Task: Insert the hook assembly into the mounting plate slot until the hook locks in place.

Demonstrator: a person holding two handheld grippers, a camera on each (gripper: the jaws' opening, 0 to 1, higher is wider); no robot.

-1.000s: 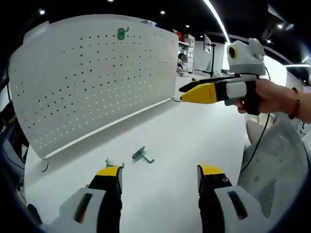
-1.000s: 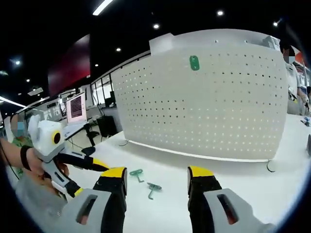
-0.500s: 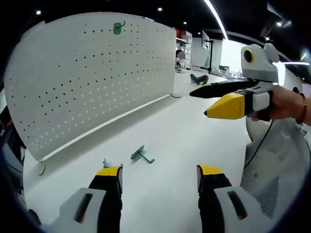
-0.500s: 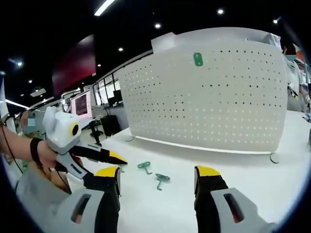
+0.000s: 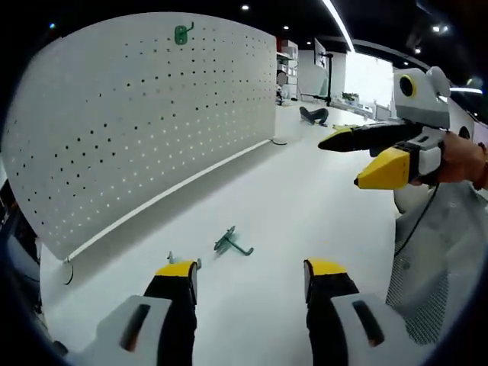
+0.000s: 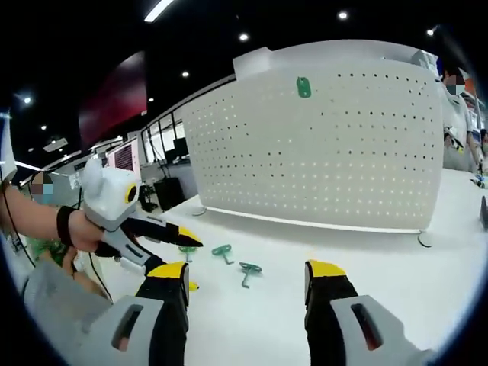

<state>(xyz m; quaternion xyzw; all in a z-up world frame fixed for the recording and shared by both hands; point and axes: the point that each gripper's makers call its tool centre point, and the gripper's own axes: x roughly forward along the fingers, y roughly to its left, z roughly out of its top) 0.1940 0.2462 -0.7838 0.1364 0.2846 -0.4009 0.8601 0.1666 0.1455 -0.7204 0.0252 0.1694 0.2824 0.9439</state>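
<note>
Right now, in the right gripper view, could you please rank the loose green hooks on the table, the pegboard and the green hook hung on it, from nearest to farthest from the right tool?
1. Loose green hooks on the white table, just ahead of the right tool, towards its left side.
2. Pegboard, standing upright beyond them.
3. Hung green hook, high near the pegboard's top edge.

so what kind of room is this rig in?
Looks like an open-plan lab or office workspace: a white pegboard stands on a white table, lit monitors and desks sit in the background, and recessed lights and light strips run overhead.
</note>
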